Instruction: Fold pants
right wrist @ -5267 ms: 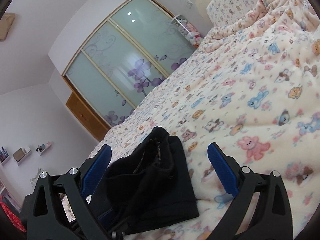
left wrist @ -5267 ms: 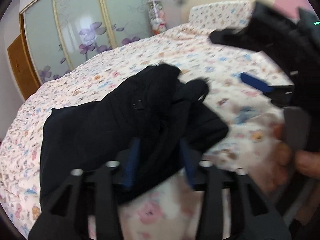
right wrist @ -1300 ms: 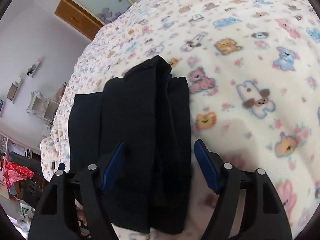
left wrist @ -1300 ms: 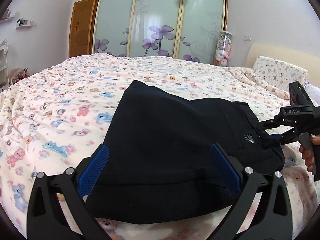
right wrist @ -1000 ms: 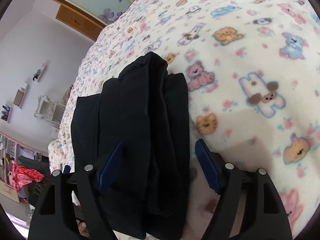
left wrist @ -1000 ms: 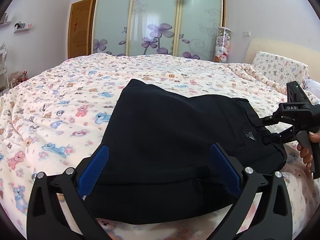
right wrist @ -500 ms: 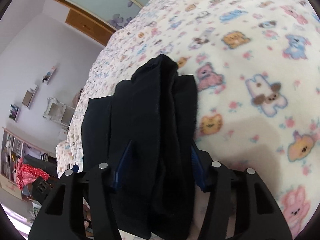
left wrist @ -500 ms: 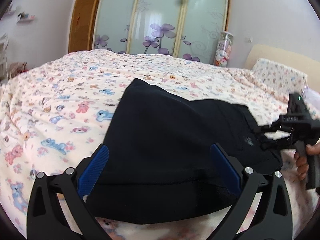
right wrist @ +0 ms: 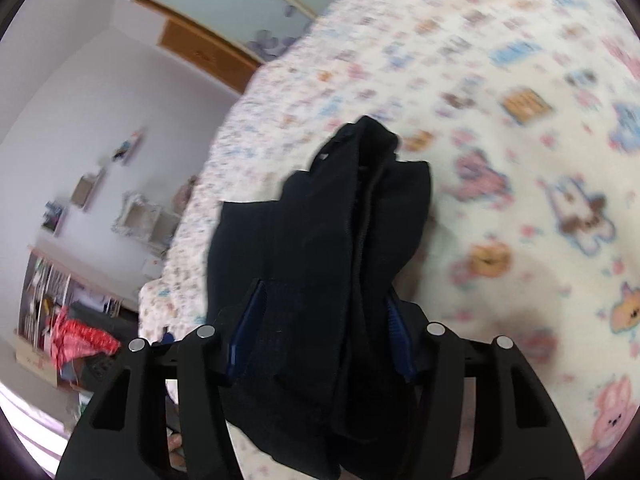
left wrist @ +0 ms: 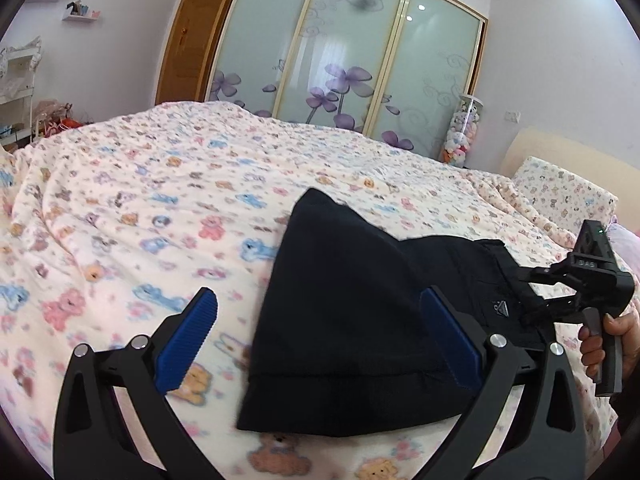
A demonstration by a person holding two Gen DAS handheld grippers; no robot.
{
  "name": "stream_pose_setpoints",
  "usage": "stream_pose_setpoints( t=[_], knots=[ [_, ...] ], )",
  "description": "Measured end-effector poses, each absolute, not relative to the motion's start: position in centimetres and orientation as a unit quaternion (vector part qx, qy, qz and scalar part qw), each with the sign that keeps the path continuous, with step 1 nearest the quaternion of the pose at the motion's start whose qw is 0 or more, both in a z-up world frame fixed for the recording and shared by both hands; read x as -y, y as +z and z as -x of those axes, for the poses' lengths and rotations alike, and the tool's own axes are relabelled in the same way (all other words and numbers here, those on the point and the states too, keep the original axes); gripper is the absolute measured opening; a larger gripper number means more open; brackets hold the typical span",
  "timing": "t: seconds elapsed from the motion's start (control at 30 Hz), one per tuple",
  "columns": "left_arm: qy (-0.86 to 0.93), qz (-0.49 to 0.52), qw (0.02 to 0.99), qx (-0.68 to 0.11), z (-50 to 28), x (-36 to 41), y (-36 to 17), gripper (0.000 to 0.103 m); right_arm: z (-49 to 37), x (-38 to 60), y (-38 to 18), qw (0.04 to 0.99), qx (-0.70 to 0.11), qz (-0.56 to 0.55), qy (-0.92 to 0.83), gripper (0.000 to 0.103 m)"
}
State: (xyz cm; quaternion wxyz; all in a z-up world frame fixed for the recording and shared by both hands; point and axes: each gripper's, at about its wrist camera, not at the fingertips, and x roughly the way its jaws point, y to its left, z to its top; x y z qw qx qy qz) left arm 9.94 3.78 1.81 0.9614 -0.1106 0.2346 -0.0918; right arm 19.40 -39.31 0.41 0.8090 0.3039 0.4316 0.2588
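Observation:
The black pants [left wrist: 360, 312] lie folded in a bundle on the teddy-print bedspread [left wrist: 160, 200]. My left gripper [left wrist: 320, 336] is open and empty, its blue pads wide apart; the hem end of the pants lies between and under its fingers. My right gripper [right wrist: 320, 328] is shut on the waistband end of the pants [right wrist: 332, 240], the thick fold pinched between its blue pads. It also shows in the left wrist view [left wrist: 532, 300] at the right, gripping the pants' edge, with a hand on its handle.
The bed fills both views. Glass wardrobe doors with purple flowers [left wrist: 340, 52] and a wooden door [left wrist: 188, 48] stand beyond it. A pillow [left wrist: 564, 196] lies at the headboard end. Shelves and a red cloth [right wrist: 80, 336] are past the bed's edge.
My right gripper has closed on the waistband end of the pants. My left gripper has shifted left, so the pants now lie toward its right finger. Both views are motion-blurred.

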Motion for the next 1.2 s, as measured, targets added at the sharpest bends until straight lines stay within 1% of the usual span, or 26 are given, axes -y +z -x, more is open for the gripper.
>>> stream_pose_setpoints(
  t=[0.07,0.17,0.23,0.3,0.37,0.4,0.43,0.47,0.53,0.7,0.77,0.9,0.97,1.03,1.13,1.2],
  knots=[
    [-0.086,0.111,0.963,-0.23,-9.9,-4.2,2.3,0.101,-19.8,39.2,0.3,0.809,-0.447,-0.294,0.244,0.059],
    [-0.079,0.104,0.964,-0.23,-10.1,-4.7,3.0,0.101,-20.5,39.8,-1.4,0.803,-0.478,-0.29,0.207,0.059],
    [-0.081,0.097,0.964,-0.233,-10.6,-5.2,3.5,0.101,-20.4,40.0,-2.2,0.798,-0.482,-0.297,0.205,0.059],
    [-0.093,0.095,0.959,-0.25,-11.8,-5.9,3.9,0.101,-20.4,40.0,-2.7,0.796,-0.484,-0.3,0.206,0.06],
    [-0.113,0.104,0.946,-0.285,-13.9,-7.0,4.2,0.101,-20.6,39.9,-3.5,0.788,-0.489,-0.31,0.209,0.061],
    [-0.122,0.108,0.94,-0.298,-14.6,-7.3,4.2,0.101,-20.6,39.7,-3.7,0.788,-0.484,-0.313,0.214,0.058],
    [-0.139,0.117,0.93,-0.32,-15.9,-7.8,4.3,0.101,-20.4,39.6,-3.6,0.79,-0.481,-0.312,0.217,0.05],
    [-0.15,0.122,0.923,-0.334,-16.7,-8.0,4.3,0.101,-20.3,39.5,-3.5,0.794,-0.474,-0.31,0.221,0.044],
    [-0.171,0.126,0.906,-0.366,-18.5,-8.1,4.1,0.101,-19.7,39.5,-2.9,0.799,-0.456,-0.312,0.239,0.039],
    [-0.207,0.111,0.882,-0.409,-21.0,-6.9,3.1,0.101,-19.2,39.3,-1.8,0.806,-0.437,-0.304,0.259,0.036],
    [-0.225,0.129,0.865,-0.43,-22.0,-6.7,2.3,0.101,-19.2,39.3,-1.7,0.806,-0.434,-0.305,0.264,0.036],
    [-0.251,0.198,0.818,-0.478,-24.5,-7.4,-0.3,0.1,-19.5,39.3,-1.7,0.804,-0.436,-0.307,0.264,0.036],
    [-0.265,0.26,0.777,-0.509,-25.8,-8.1,-2.3,0.095,-19.6,39.3,-1.9,0.803,-0.437,-0.308,0.263,0.036],
    [-0.274,0.299,0.746,-0.529,-26.7,-8.4,-3.9,0.086,-19.8,39.4,-2.1,0.802,-0.438,-0.31,0.263,0.036],
    [-0.305,0.343,0.717,-0.525,-27.0,-8.4,-4.8,0.084,-19.6,39.6,-2.6,0.8,-0.438,-0.314,0.264,0.036],
    [-0.325,0.372,0.701,-0.514,-27.0,-8.4,-5.0,0.084,-19.7,39.8,-2.8,0.798,-0.437,-0.321,0.264,0.036]
  ],
)
